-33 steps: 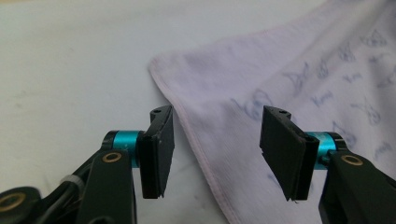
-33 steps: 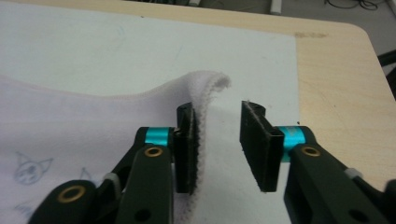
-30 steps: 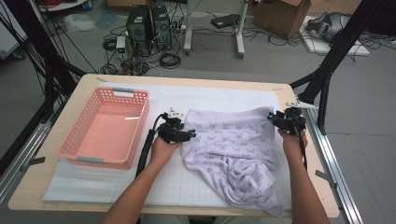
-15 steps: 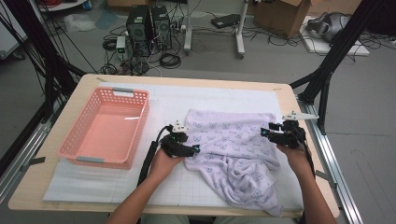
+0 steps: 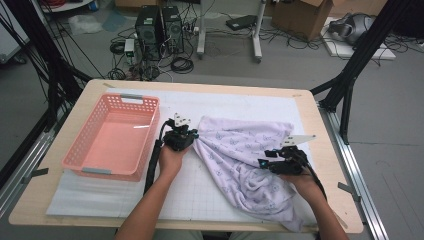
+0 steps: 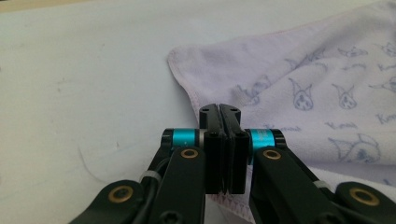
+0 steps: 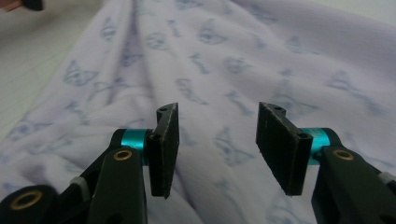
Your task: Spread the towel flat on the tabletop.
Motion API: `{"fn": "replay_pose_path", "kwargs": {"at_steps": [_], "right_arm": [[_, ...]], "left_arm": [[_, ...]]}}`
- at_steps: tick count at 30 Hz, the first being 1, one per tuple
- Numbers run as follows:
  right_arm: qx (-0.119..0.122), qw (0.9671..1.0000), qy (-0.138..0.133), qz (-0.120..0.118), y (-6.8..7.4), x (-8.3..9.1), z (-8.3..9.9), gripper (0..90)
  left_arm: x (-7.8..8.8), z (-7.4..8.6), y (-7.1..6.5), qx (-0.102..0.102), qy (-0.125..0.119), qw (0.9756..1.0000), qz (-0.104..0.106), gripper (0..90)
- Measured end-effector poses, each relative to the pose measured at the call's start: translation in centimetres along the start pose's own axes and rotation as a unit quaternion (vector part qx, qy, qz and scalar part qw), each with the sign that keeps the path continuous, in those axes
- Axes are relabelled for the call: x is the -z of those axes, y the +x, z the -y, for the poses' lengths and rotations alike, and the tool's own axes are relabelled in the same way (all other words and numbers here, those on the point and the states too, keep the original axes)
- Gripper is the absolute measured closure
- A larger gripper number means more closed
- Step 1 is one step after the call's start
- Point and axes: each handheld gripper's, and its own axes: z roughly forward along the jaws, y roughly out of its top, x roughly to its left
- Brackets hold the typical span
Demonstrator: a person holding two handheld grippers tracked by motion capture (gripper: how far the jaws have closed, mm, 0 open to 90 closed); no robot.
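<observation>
A pink basket point(image 5: 111, 139) is set on the left part of the white mat point(image 5: 240, 105), and beyond the mat two black computer towers point(image 5: 160, 27) are stood on the floor.

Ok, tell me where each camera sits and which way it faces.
High view: above the person's side, looking forward and down on the table; both forearms enter from below.
Left gripper view: on the left gripper, looking along jaws shut on the towel edge.
Right gripper view: on the right gripper, jaws apart above the cloth.
All three share the lilac printed towel.
</observation>
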Motion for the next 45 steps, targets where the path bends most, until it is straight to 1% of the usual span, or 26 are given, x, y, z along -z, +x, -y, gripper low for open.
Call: {"fn": "replay_pose_path", "kwargs": {"at_steps": [2,3,4,6,7,8,9,12,13,14,15,16,17,19,20,21,23,25,26,27,28,30,34,37,40,45], "right_arm": [[0.005,1.0000,0.004,-0.006,0.2,-0.4,-0.2,49.2],[0.019,0.9993,0.027,-0.017,0.9,-1.7,-0.6,49.9],[0.019,0.9993,0.027,-0.017,0.9,-1.7,-0.6,49.9],[0.038,0.9971,0.064,-0.015,1.1,-3.5,-0.8,61.2],[0.048,0.9965,0.069,-0.006,1.1,-3.7,-0.9,71.2],[0.048,0.9965,0.069,-0.006,1.1,-3.7,-0.9,71.2],[0.055,0.9958,0.073,0.006,1.1,-3.7,-1.1,81.2],[0.045,0.9963,0.067,0.029,-0.1,-3.8,-1.8,85.4],[0.037,0.9968,0.057,0.043,-0.6,-3.8,-2.0,85.8],[0.018,0.9963,0.044,0.072,-1.9,-3.8,-2.4,86.0],[0.018,0.9963,0.044,0.072,-1.9,-3.8,-2.4,86.0],[-0.004,0.9944,0.028,0.102,-3.3,-3.8,-2.8,86.0],[-0.004,0.9944,0.028,0.102,-3.3,-3.8,-2.8,86.0],[-0.023,0.9907,0.014,0.133,-4.6,-3.8,-3.2,86.0],[-0.045,0.9838,0.004,0.174,-5.8,-3.6,-3.5,86.0],[-0.045,0.9838,0.004,0.174,-5.8,-3.6,-3.5,86.0],[-0.075,0.9747,-0.007,0.210,-6.7,-3.3,-3.8,86.0],[-0.089,0.9653,-0.025,0.244,-7.4,-3.0,-3.7,85.9],[-0.111,0.9656,-0.032,0.233,-7.8,-2.8,-3.3,82.9],[-0.111,0.9656,-0.032,0.233,-7.8,-2.8,-3.3,82.9],[-0.111,0.9659,-0.032,0.232,-7.7,-2.5,-3.3,70.2],[-0.118,0.9664,-0.049,0.223,-7.4,-1.6,-3.4,64.8],[-0.121,0.9683,-0.072,0.207,-6.6,0.2,-3.6,62.1],[-0.103,0.9715,-0.076,0.200,-5.7,1.7,-3.6,61.6],[-0.087,0.9738,-0.081,0.194,-4.6,3.3,-2.5,61.3],[-0.088,0.9749,-0.082,0.187,-3.7,4.8,0.0,60.4]], "left_arm": [[0.0,0.0,0.4,0.001,-0.008,0.9999,-0.007,87.9],[-0.1,0.1,0.7,0.005,-0.005,0.9999,-0.009,87.9],[-0.1,0.3,1.0,0.010,-0.001,0.9999,-0.009,87.9],[-0.2,0.4,1.2,0.013,0.005,0.9999,-0.003,87.8],[-0.1,0.4,1.2,0.009,0.003,1.0000,-0.002,87.7],[0.0,0.3,1.1,0.009,-0.001,1.0000,-0.001,87.7],[0.1,0.2,1.1,0.010,-0.007,0.9999,0.002,87.4],[0.1,0.2,1.0,0.009,-0.009,0.9999,0.008,82.1],[0.1,0.3,1.0,0.013,-0.006,0.9998,0.010,76.7],[0.1,0.3,1.1,0.018,-0.004,0.9997,0.014,65.6],[0.1,0.4,1.0,0.023,-0.002,0.9995,0.021,65.6],[0.1,0.4,1.0,0.024,0.000,0.9994,0.025,57.0],[0.2,0.4,0.9,0.023,0.001,0.9993,0.029,57.0],[0.3,0.4,0.6,0.028,0.000,0.9989,0.038,50.4],[0.4,0.4,0.5,0.028,0.001,0.9987,0.043,46.3],[0.4,0.4,0.4,0.024,0.001,0.9987,0.045,46.3],[0.7,0.4,0.2,0.020,-0.001,0.9984,0.053,45.7],[1.0,0.6,-0.1,0.016,-0.003,0.9979,0.063,45.0],[1.1,0.7,-0.2,0.013,-0.002,0.9976,0.067,45.2],[1.3,0.8,-0.4,0.009,-0.002,0.9973,0.073,45.7],[1.4,1.0,-0.6,0.006,0.001,0.9966,0.082,46.6],[1.3,1.3,-1.2,-0.004,0.010,0.9945,0.104,48.8],[0.8,1.9,-3.5,-0.020,0.029,0.9884,0.148,49.5],[0.4,2.0,-5.5,-0.037,0.035,0.9837,0.172,47.6],[-0.2,2.0,-7.2,-0.040,0.047,0.9792,0.193,42.3],[-1.3,2.2,-9.8,-0.074,0.068,0.9738,0.204,41.4]]}}
